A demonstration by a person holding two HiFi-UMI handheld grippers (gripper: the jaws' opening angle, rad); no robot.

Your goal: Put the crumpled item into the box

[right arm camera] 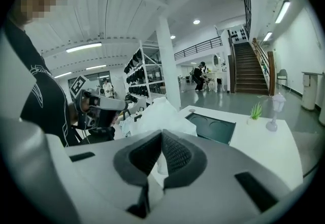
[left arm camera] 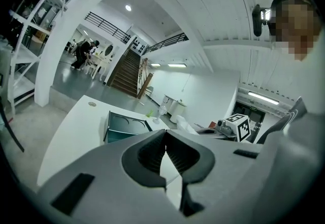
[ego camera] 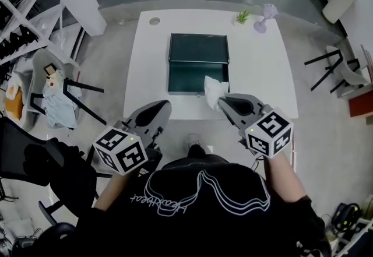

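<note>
A dark green open box (ego camera: 197,63) lies on the white table (ego camera: 145,75), its lid folded back toward the far side. My right gripper (ego camera: 224,100) is shut on a crumpled white item (ego camera: 213,90), held in the air over the box's near right corner. In the right gripper view the crumpled white item (right arm camera: 160,116) bulges up past the closed jaws, with the box (right arm camera: 212,126) beyond. My left gripper (ego camera: 165,106) hangs shut and empty at the table's near edge, left of the box (left arm camera: 124,126).
A small green plant (ego camera: 243,16) and a pale purple fan-like stand (ego camera: 263,18) sit at the table's far right. Chairs (ego camera: 55,90) stand left of the table and another chair (ego camera: 338,72) to the right. Shelving (ego camera: 23,11) lines the left side.
</note>
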